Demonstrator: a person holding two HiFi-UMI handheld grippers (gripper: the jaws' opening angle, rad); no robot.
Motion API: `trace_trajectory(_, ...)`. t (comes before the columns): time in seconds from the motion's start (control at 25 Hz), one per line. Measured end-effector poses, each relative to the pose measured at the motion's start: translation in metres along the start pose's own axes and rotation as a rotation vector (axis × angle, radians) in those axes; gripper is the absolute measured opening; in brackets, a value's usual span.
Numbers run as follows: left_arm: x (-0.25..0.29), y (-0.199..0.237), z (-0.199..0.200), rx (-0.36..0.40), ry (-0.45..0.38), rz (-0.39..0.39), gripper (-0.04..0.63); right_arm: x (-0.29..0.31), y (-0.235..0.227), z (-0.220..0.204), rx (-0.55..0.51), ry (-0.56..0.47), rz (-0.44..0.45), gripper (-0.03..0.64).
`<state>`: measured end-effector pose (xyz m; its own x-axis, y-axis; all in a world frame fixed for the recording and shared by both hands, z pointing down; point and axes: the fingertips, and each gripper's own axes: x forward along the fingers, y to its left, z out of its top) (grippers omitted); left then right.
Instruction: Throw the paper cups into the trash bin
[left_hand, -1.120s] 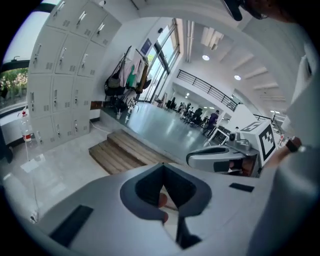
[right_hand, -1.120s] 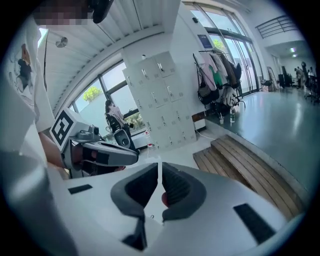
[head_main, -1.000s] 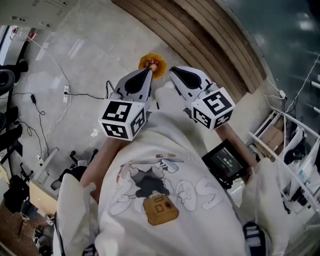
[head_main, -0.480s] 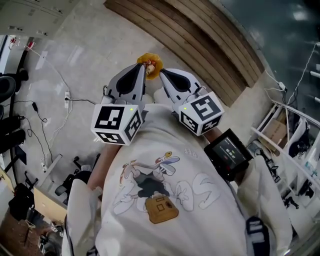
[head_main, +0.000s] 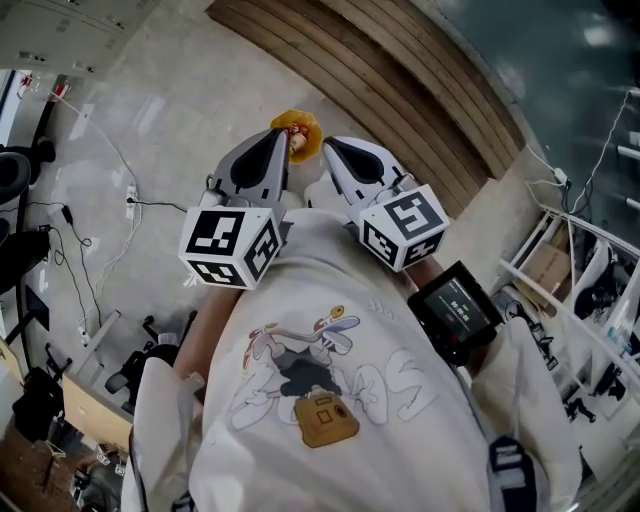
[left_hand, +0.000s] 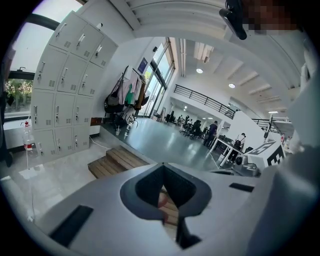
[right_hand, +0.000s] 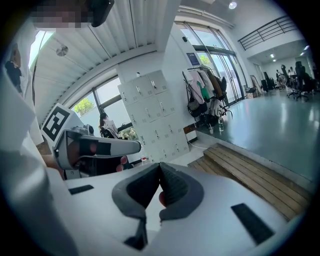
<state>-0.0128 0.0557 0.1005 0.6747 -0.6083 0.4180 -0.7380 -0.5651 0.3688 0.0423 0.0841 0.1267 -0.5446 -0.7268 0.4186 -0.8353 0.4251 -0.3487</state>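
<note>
No paper cup or trash bin shows in any view. In the head view I hold both grippers close in front of my white shirt, side by side and pointing away from me. My left gripper (head_main: 280, 137) is shut with nothing in it, its marker cube at the left. My right gripper (head_main: 331, 148) is shut and empty too. In the left gripper view the left gripper (left_hand: 162, 166) has its jaws meeting at the tips. The right gripper (right_hand: 160, 165) looks the same in its own view, with the left gripper (right_hand: 95, 147) to its left.
Wooden steps (head_main: 400, 70) run diagonally ahead on the pale floor. A yellow-orange object (head_main: 298, 130) lies just past the gripper tips. Cables (head_main: 110, 200) trail at the left. A white rack (head_main: 590, 290) stands at the right. Grey lockers (left_hand: 65, 95) line a wall.
Both grippers have shifted slightly to the left and upward in the head view. They stay side by side.
</note>
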Motion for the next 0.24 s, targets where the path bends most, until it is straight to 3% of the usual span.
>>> trace_trajectory(0.24, 0.0023, 0.0010, 0.0015, -0.008, 0.000, -0.003, 0.006, -0.0014, -0.0042, 0.0010, 0.011, 0.000, -0.012, 0.008)
